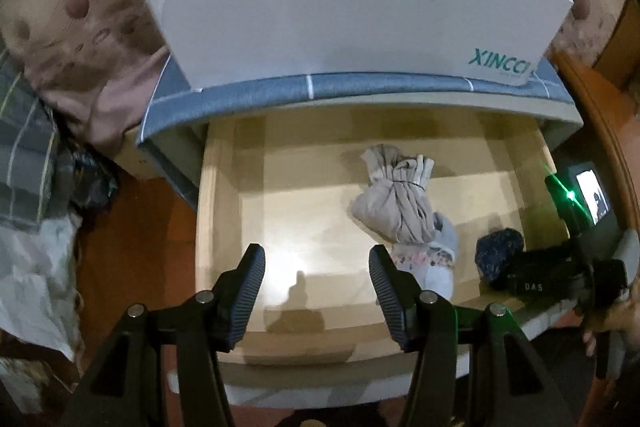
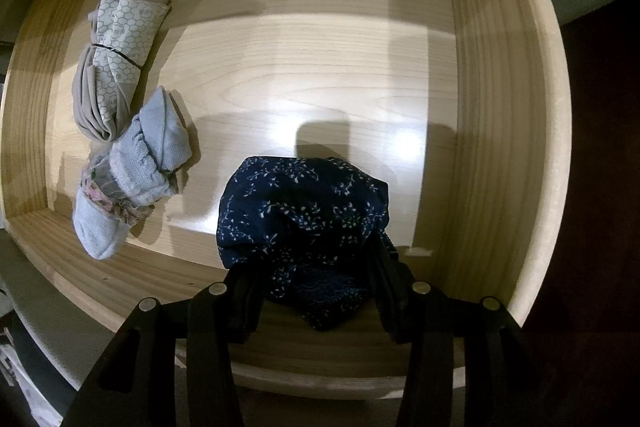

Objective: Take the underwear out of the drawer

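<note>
Presently, the drawer (image 2: 500,75) stands pulled out, its pale wood floor mostly bare. The right gripper (image 2: 316,275) points down into the near right part of the drawer, its fingers (image 2: 244,291) closed on the navy floral underwear (image 2: 304,211); the cloth bunches up between them and spills beyond the tips, toward the drawer floor. In the left wrist view the same dark bundle (image 1: 500,253) shows at the drawer's right side, against the right gripper's black body.

The left gripper (image 1: 316,291) hangs over the near left part of the drawer, its fingers (image 1: 250,287) spread wide with nothing between them, only bare wood below. Just right of its right finger lies a pale blue rolled garment (image 1: 438,259), touching a beige tied bundle (image 1: 394,199) farther in. Both are well apart from the navy underwear. A white box (image 1: 320,7) rests on the cabinet top beyond.
</note>
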Motion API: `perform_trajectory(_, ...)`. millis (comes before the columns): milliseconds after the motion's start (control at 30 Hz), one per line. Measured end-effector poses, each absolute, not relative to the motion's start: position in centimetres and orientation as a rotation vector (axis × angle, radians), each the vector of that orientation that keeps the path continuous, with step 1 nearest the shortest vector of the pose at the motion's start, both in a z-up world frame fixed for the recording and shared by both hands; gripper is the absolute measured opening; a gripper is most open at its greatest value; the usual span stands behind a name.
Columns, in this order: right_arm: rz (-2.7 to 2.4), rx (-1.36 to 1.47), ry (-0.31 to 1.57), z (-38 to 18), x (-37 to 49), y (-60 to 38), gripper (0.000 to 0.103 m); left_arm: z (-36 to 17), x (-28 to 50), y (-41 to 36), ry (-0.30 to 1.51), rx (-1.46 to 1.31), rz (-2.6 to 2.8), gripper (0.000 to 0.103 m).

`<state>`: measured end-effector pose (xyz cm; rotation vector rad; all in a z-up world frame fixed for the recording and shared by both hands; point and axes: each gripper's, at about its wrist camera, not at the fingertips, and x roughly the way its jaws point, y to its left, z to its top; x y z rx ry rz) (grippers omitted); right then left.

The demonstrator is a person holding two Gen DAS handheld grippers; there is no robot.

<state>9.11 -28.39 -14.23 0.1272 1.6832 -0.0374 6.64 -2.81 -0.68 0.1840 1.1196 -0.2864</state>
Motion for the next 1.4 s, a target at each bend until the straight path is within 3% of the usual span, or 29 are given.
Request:
perform_trajectory(300, -0.038, 0.127, 1.683, -14.2, 9.1, -28.4, 0.044, -3.0, 6.8, -2.0, 1.157, 0.077, -0.242, 0.055)
perform_trajectory(1033, -0.041, 0.125, 1.678, -13.9, 8.8, -28.1, 0.044, -5.7, 4.8, -3.8, 1.187, 0.241, -0.215, 0.055)
perform_trajectory(1400, -0.048, 0.19, 1.628, -12.8, 8.4, -29.2, 0.037, -5.8, 5.3, -1.7, 1.195, 0.136, -0.184, 0.055)
